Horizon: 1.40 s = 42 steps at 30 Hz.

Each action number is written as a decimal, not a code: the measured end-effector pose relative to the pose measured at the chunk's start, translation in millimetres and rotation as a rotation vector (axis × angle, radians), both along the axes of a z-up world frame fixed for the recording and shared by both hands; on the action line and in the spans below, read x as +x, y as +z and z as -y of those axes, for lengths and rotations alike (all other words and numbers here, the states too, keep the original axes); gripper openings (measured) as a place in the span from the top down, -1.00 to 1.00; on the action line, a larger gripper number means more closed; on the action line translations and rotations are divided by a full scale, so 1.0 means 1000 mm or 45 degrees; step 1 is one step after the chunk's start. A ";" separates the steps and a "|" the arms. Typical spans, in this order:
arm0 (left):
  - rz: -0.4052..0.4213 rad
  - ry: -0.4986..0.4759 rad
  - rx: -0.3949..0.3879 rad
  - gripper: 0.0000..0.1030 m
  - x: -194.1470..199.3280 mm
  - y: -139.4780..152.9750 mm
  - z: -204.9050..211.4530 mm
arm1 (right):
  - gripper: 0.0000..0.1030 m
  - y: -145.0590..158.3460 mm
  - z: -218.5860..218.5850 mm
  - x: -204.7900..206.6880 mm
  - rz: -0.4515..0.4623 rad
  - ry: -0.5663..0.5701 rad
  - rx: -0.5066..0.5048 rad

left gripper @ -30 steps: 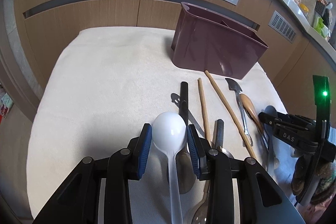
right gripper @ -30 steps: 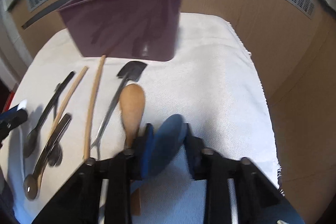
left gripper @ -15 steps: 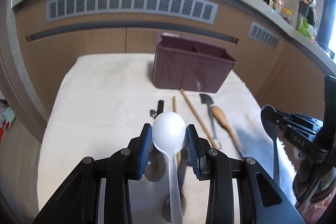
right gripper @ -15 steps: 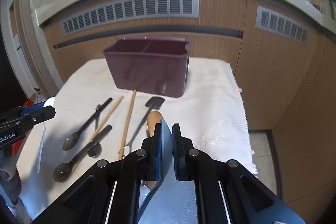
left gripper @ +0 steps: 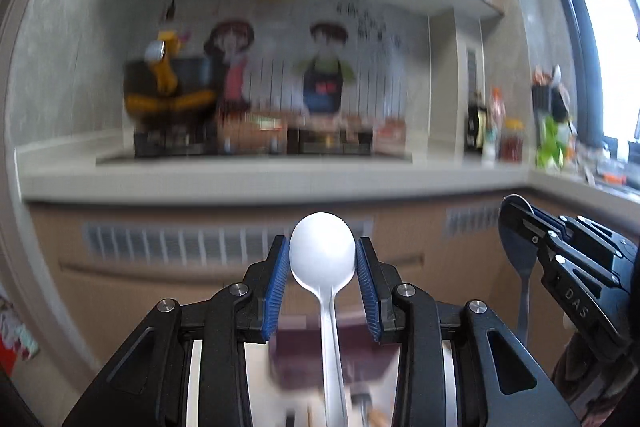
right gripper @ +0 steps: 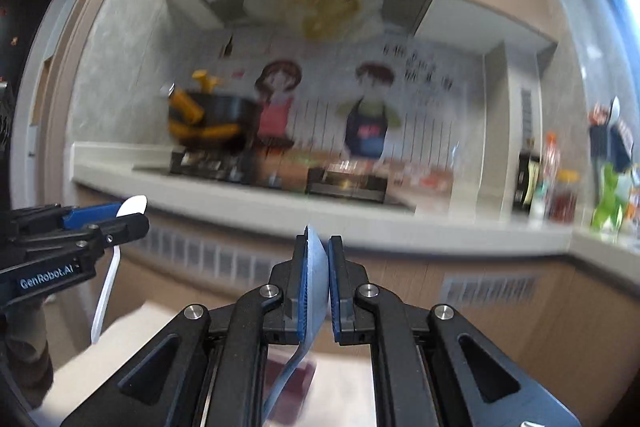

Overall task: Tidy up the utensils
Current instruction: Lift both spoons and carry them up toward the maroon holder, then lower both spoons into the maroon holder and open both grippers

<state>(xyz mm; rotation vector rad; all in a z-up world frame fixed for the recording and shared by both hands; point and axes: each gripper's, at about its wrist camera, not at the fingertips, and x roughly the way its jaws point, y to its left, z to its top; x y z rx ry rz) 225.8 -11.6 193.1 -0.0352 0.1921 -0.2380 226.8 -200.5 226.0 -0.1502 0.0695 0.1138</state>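
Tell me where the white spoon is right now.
The white spoon is clamped in the left tool, bowl up, handle hanging toward the maroon bin.

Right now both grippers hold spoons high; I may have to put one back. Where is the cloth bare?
Bare white cloth shows left of the maroon holder, below the left gripper and its white spoon. Utensil ends crowd the strip in front of the holder. The right gripper and its blue spoon block the rest.

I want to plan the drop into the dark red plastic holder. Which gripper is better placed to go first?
Probably left, though barely. The left gripper holds the white plastic spoon with the dark red plastic holder blurred directly below. The right gripper clamps the blue plastic spoon similarly.
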 end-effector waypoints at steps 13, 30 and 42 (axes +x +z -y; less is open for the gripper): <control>-0.128 -0.068 -0.106 0.32 0.133 -0.048 0.003 | 0.84 -0.074 -0.033 0.121 -0.064 -0.051 -0.072; -0.396 -0.074 -0.160 0.03 0.209 -0.155 0.000 | 0.50 -0.168 -0.035 0.184 -0.347 -0.009 -0.107; -0.496 0.062 -0.100 -0.35 0.149 -0.154 -0.034 | -0.66 -0.154 -0.005 0.097 -0.415 -0.057 -0.132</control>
